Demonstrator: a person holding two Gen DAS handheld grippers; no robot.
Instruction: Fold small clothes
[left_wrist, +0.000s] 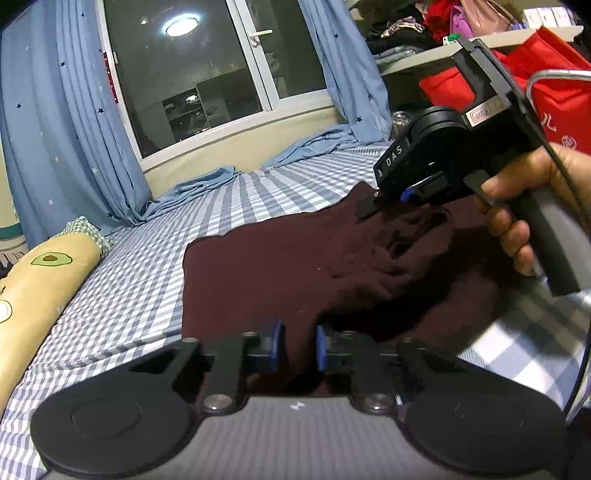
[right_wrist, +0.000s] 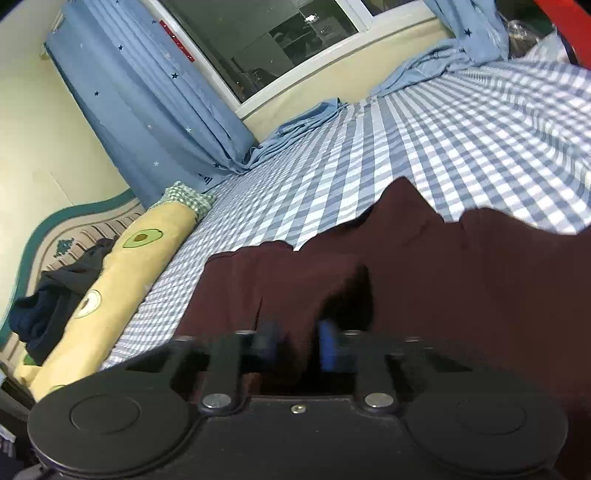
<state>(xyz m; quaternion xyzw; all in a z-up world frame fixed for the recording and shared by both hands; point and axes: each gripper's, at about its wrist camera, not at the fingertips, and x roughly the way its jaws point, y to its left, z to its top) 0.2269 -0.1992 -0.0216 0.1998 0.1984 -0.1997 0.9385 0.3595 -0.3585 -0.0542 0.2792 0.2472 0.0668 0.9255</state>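
Observation:
A dark maroon garment (left_wrist: 280, 273) lies spread on the blue-and-white checked bed sheet (left_wrist: 140, 288). My left gripper (left_wrist: 298, 345) is at the garment's near edge, its blue-padded jaws shut on a pinch of the cloth. My right gripper (left_wrist: 402, 197) shows in the left wrist view at the garment's far right part, low over wrinkled cloth. In the right wrist view the right gripper (right_wrist: 295, 345) has maroon cloth (right_wrist: 424, 280) between its blurred jaws, and the garment is lifted and bunched in front of it.
A yellow avocado-print bolster (left_wrist: 40, 291) lies along the bed's left side, with dark clothes (right_wrist: 55, 302) by the headboard. Blue star curtains (left_wrist: 62, 129) and a window (left_wrist: 184, 74) stand behind. Red bags (left_wrist: 546, 85) and shelves are at the right.

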